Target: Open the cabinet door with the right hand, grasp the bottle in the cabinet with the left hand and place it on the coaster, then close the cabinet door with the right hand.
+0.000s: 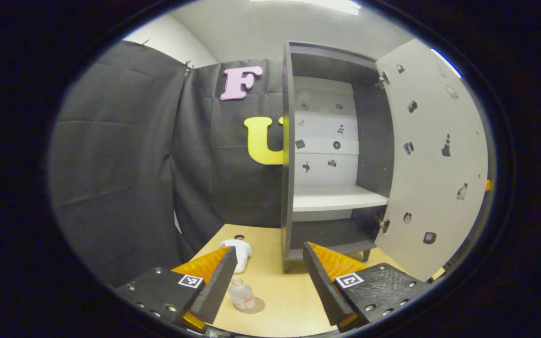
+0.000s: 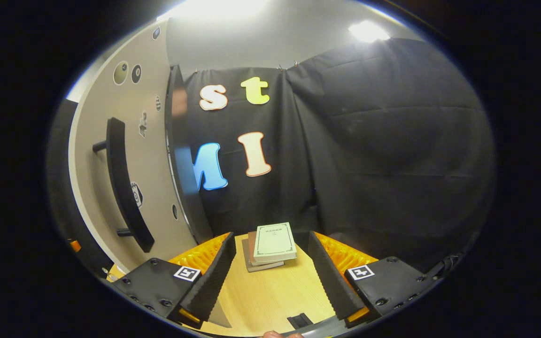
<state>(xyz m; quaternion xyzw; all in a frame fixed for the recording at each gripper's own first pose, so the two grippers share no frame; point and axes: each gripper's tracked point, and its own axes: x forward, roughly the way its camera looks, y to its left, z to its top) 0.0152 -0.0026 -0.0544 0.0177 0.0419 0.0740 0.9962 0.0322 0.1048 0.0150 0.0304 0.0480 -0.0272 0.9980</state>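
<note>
Bottle (image 1: pixel 242 295) stands upright on the table (image 1: pixel 289 300), near its front edge, between the spread fingers of the empty left gripper (image 1: pixel 267 286). Farther back, the cabinet (image 1: pixel 327 155) stands with its door (image 1: pixel 432 155) open. Right gripper (image 2: pixel 267 277) is spread wide, empty, facing stacked books (image 2: pixel 273 244).

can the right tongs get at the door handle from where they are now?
Probably yes. The right tongs are open and empty, and the black bar handle on the open cabinet door sits off to their left with nothing between. They would have to swing left; they now face the stacked books.
</note>
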